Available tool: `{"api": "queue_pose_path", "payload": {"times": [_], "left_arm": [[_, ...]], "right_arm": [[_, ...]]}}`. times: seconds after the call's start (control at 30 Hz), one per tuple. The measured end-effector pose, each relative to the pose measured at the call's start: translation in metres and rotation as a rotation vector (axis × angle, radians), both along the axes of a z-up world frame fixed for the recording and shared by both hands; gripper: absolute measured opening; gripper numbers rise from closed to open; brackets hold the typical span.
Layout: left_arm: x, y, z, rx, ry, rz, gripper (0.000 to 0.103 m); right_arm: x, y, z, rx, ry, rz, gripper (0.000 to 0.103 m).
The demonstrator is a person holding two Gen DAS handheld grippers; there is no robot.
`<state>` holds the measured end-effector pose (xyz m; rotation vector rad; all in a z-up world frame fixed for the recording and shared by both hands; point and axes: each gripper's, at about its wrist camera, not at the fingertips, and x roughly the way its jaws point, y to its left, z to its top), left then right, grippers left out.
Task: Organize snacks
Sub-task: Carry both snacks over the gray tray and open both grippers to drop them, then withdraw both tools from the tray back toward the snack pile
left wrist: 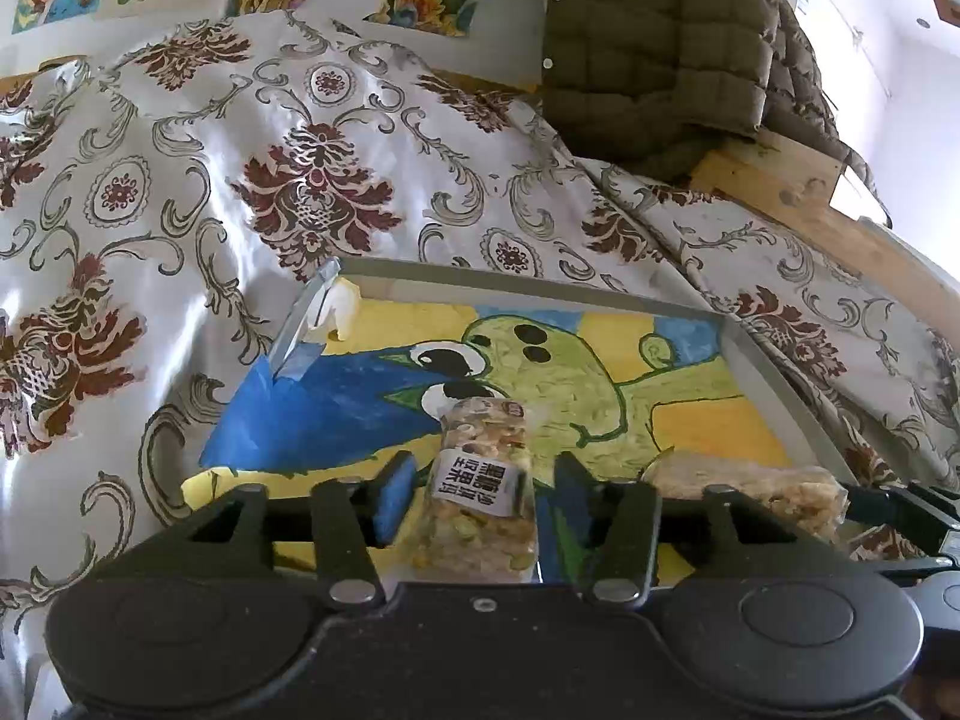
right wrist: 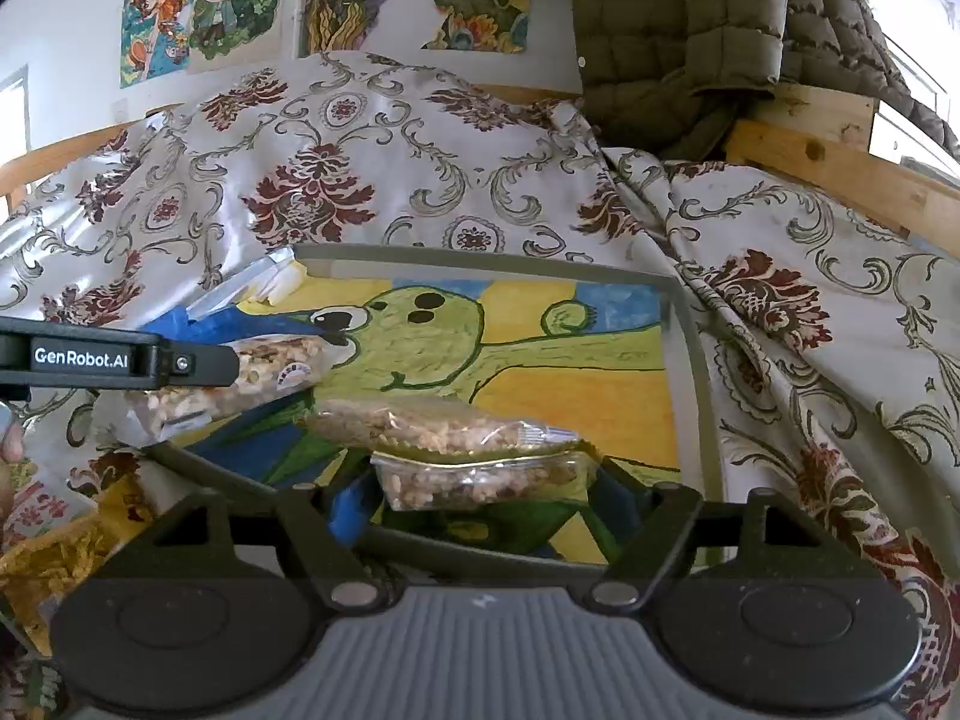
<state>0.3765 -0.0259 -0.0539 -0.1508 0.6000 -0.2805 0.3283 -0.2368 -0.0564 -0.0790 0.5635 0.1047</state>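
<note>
2 snack bars already lie in the tray; the left claw, slack around a third bar, releases it; right claw gapes empty.

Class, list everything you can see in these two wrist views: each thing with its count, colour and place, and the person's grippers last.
Snack bars: three, pale and nutty in clear wrappers, on or over the tray.
Tray: one, grey rim, green creature painted inside, on the cloth.
Cloth: one, white with dark red flowers, under the tray.
Jacket: one, olive quilted, back right.
Posters: at least two, multicoloured, on the wall.
Wooden frame: one, light wood, below the jacket.
Yellow packaging: lower left, contents unclear.
Left gripper: black, blue pads, open around a labelled bar.
Right gripper: black, blue pads, astride a bar; grip unclear.
</note>
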Motion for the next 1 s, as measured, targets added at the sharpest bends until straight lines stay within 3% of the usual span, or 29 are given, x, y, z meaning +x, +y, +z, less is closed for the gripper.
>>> {"api": "queue_pose_path", "payload": {"times": [0.23, 0.3, 0.47, 0.77, 1.0], "left_arm": [[-0.013, 0.000, 0.010, 0.002, -0.012, 0.017, 0.077], [-0.021, 0.001, 0.016, 0.010, -0.044, 0.034, 0.089], [-0.041, 0.005, 0.035, 0.021, -0.108, 0.075, 0.101], [-0.096, 0.014, 0.066, 0.047, -0.188, 0.138, 0.102], [-0.144, 0.013, 0.081, 0.093, -0.237, 0.126, 0.102]], "right_arm": [[-0.011, 0.001, 0.012, 0.009, -0.030, 0.008, 0.092], [-0.016, -0.001, 0.019, 0.017, -0.051, 0.002, 0.095], [-0.031, -0.011, 0.037, 0.058, -0.102, -0.031, 0.101], [-0.068, -0.029, 0.068, 0.145, -0.194, -0.060, 0.103], [-0.103, -0.037, 0.087, 0.216, -0.249, -0.078, 0.103]]}}
